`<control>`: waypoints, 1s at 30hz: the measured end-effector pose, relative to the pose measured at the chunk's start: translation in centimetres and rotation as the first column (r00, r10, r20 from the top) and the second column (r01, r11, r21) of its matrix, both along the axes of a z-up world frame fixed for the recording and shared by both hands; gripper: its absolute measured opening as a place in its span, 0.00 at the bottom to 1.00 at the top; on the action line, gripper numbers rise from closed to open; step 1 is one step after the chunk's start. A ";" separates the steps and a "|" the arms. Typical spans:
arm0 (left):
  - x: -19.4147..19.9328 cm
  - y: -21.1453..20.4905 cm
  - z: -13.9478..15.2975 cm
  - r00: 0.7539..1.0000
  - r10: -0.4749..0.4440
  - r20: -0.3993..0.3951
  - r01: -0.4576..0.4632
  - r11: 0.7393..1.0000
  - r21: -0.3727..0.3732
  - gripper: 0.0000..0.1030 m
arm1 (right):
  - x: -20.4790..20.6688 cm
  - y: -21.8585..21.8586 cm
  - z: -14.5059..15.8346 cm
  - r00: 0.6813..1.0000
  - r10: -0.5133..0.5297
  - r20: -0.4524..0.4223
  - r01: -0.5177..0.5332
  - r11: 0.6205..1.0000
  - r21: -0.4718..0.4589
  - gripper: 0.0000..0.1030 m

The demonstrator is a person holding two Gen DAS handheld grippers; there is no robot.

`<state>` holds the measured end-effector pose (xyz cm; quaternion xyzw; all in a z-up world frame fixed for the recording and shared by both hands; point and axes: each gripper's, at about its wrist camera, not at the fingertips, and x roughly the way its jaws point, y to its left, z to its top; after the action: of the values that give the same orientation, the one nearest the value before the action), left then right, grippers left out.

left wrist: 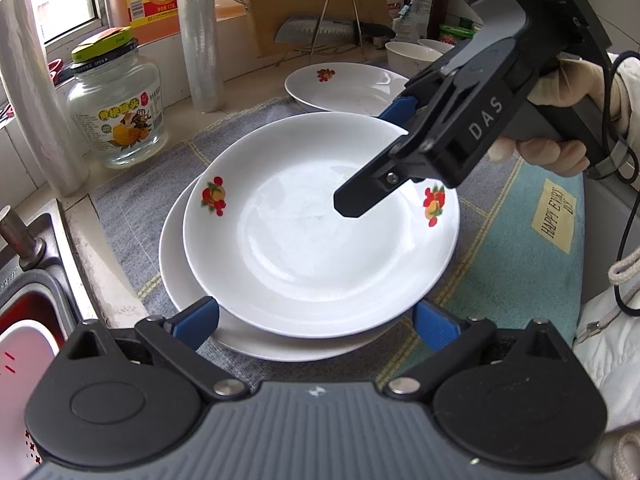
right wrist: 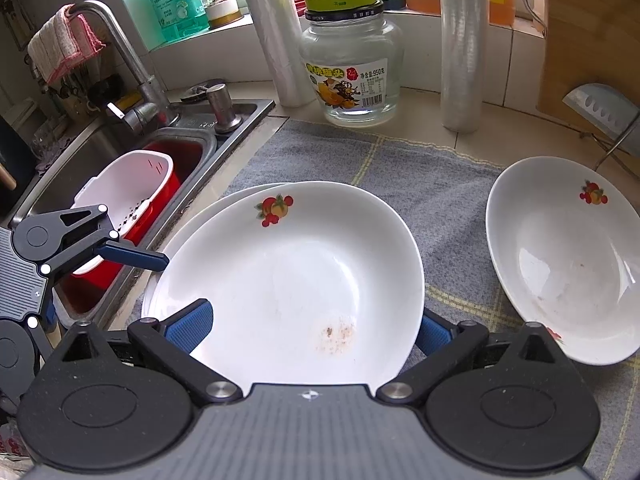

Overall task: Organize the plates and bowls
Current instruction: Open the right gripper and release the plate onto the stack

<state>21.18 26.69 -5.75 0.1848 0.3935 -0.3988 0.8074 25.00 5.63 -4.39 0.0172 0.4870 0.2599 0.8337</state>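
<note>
Two white plates with fruit prints are stacked on a grey mat; the top plate point(left wrist: 320, 240) point(right wrist: 288, 280) sits off-centre on the lower plate point(left wrist: 180, 272) point(right wrist: 224, 204). A third matching plate point(left wrist: 348, 88) point(right wrist: 560, 264) lies apart on the mat. My left gripper point(left wrist: 316, 322) is open, its blue pads point(left wrist: 196, 320) either side of the stack's near rim, apart from it. My right gripper point(left wrist: 372, 156) point(right wrist: 312, 328) is open too. One of its fingers hangs over the top plate and the other is beyond the rim. Neither grips anything.
A glass jar point(left wrist: 116, 112) point(right wrist: 352, 72) and rolls of plastic wrap point(left wrist: 200, 32) stand behind the mat. A sink point(right wrist: 188, 148) with a red and white strainer basket point(right wrist: 128, 196) is on the left. White bowls point(left wrist: 412, 54), a knife rack and a cutting board sit at the back.
</note>
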 end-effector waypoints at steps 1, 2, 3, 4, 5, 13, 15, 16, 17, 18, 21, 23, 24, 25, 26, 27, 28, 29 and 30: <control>0.0 0.0 0.0 1.000 0.001 0.001 -0.001 1.000 -0.001 0.99 | 0.0 0.0 0.0 1.000 0.000 0.000 0.000 1.000 -0.003 1.00; 0.0 0.0 0.0 1.000 0.001 0.003 -0.001 1.000 -0.002 0.99 | 0.0 0.0 0.0 1.000 0.000 -0.001 0.000 1.000 -0.006 1.00; 0.0 0.0 0.0 1.000 0.000 0.007 0.000 1.000 -0.002 0.99 | 0.0 0.0 0.0 1.000 0.001 -0.002 -0.001 1.000 -0.010 1.00; -0.1 0.1 0.1 1.000 0.000 0.010 0.000 1.000 -0.002 0.99 | 0.0 0.1 0.0 1.000 0.002 -0.004 -0.002 1.000 -0.015 1.00; -0.1 0.1 0.1 1.000 -0.001 0.013 0.001 1.000 -0.004 0.99 | 0.0 0.2 0.1 1.000 0.002 -0.004 -0.003 1.000 -0.021 1.00; -0.2 0.1 0.1 1.000 0.005 0.024 -0.004 1.000 -0.009 0.99 | -0.1 0.9 0.2 1.000 0.012 0.001 -0.012 0.998 -0.070 1.00; -0.2 0.1 0.1 1.000 0.008 0.026 -0.008 1.000 -0.012 0.99 | -0.1 1.0 0.2 1.000 0.015 0.003 -0.015 0.997 -0.080 1.00; -0.2 0.1 0.1 1.000 0.009 0.028 -0.009 1.000 -0.010 0.99 | -0.1 1.0 0.2 1.000 0.017 0.005 -0.017 0.996 -0.087 1.00; -0.3 0.1 0.0 0.999 0.011 0.032 -0.011 1.000 -0.007 0.99 | -0.1 1.2 0.2 1.000 0.020 0.007 -0.019 0.995 -0.094 1.00; -0.3 0.1 0.0 0.999 0.012 0.037 -0.012 1.000 -0.004 0.99 | -0.1 1.3 0.2 1.000 0.024 0.008 -0.023 0.995 -0.102 1.00; -0.6 0.2 0.0 0.999 0.022 0.043 -0.022 1.000 -0.003 0.99 | -0.3 1.8 0.1 0.999 0.041 0.014 -0.039 0.990 -0.133 1.00; -0.7 0.2 -0.1 0.999 0.026 0.048 -0.026 1.000 -0.004 0.99 | -0.4 2.2 0.0 0.998 0.057 0.023 -0.053 0.985 -0.165 1.00; -0.8 0.2 -0.1 0.998 0.028 0.054 -0.028 1.000 -0.002 0.99 | -0.6 2.4 -0.1 0.997 0.068 0.036 -0.060 0.981 -0.186 1.00; -0.9 0.3 -0.1 0.998 0.035 0.056 -0.035 0.999 -0.001 0.99 | -0.8 2.7 0.0 0.995 0.082 0.052 -0.069 0.975 -0.210 1.00; -1.0 0.4 -0.1 0.997 0.043 0.056 -0.043 0.999 -0.001 0.99 | -1.0 2.9 0.0 0.993 0.097 0.071 -0.077 0.968 -0.239 1.00; -1.2 0.5 0.0 0.997 0.052 0.060 -0.051 0.999 -0.009 0.99 | -1.2 3.2 0.1 0.990 0.113 0.089 -0.086 0.960 -0.265 1.00; -1.3 0.8 0.1 0.996 0.066 0.061 -0.065 0.998 -0.020 0.99 | -1.5 3.4 0.1 0.986 0.130 0.100 -0.098 0.954 -0.282 1.00; -1.3 1.1 0.2 0.995 0.084 0.060 -0.082 0.996 -0.032 0.99 | -1.7 3.4 0.1 0.985 0.143 0.101 -0.109 0.951 -0.288 1.00; -1.3 1.4 0.4 0.993 0.101 0.056 -0.098 0.994 -0.048 0.99 | -1.8 3.5 0.0 0.984 0.149 0.101 -0.114 0.951 -0.289 1.00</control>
<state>19.88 28.11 -5.36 0.1583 0.3692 -0.3614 0.8414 23.15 9.09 -4.36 -0.1499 0.4675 0.2434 0.8365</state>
